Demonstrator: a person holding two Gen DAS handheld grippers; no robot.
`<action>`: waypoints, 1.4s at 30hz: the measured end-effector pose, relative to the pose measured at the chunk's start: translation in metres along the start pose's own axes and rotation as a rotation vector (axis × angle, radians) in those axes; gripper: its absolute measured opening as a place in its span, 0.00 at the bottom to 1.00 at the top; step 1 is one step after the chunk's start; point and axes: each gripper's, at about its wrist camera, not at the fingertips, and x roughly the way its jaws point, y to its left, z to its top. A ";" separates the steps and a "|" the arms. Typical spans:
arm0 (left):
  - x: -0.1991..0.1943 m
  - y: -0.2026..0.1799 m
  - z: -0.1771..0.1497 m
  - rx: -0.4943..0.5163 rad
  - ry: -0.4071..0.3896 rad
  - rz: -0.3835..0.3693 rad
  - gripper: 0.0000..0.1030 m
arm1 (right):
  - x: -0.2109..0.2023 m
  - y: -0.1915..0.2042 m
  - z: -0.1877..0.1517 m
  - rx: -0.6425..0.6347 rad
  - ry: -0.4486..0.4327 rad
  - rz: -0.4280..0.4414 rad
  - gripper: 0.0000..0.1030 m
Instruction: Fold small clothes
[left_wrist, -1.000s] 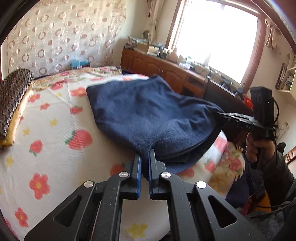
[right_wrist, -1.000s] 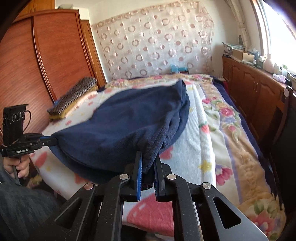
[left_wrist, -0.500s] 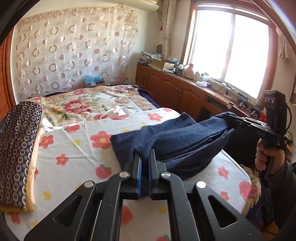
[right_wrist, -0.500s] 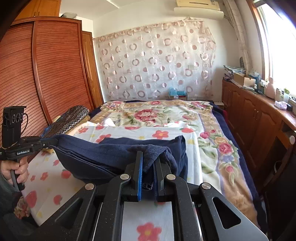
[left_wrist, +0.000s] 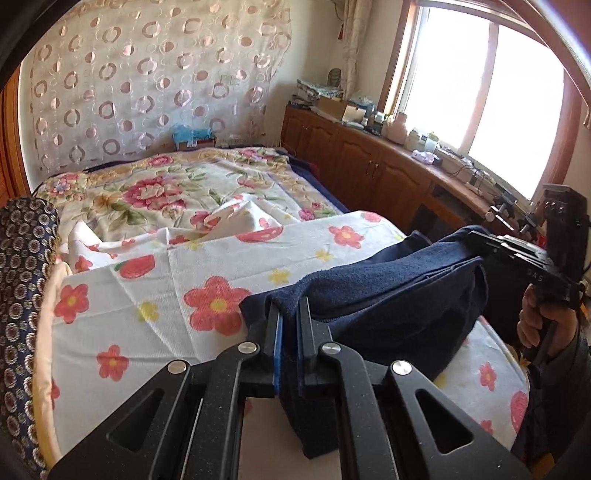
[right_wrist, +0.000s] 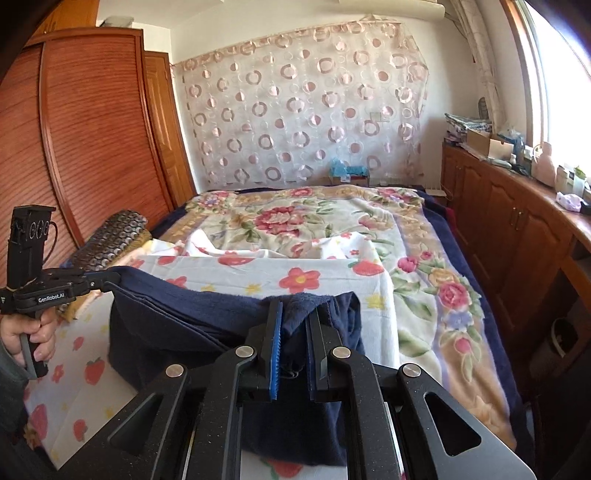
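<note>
Bedroom setup, big bed (right_wrist: 417, 306) under a flowery sheet, and the navy garment (left_wrist: 388, 295) is hanging in the air over the near edge of the bed, strung between both tools. Left gripper (left_wrist: 290, 325) is clamped tight on one top corner; right gripper (right_wrist: 295, 328) has the other corner bunched between its jaws, which just eased apart a bit but look like they're gripping the cloth. Looks like thick terry or fleece to me: soft, floppy, sags in the middle, grippy not slick, zero fragility. I'd say corners or the top hem are the spots to pinch, through all layers so nothing peels loose.
</note>
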 end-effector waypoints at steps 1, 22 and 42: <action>0.007 0.002 -0.001 -0.001 0.017 0.004 0.07 | 0.002 0.004 0.002 -0.029 0.002 -0.010 0.13; -0.001 0.016 -0.016 0.023 0.063 -0.032 0.77 | 0.012 0.021 0.008 -0.126 0.136 -0.012 0.37; 0.055 0.034 0.008 -0.008 0.102 0.108 0.77 | -0.009 -0.020 0.025 0.030 0.105 -0.089 0.17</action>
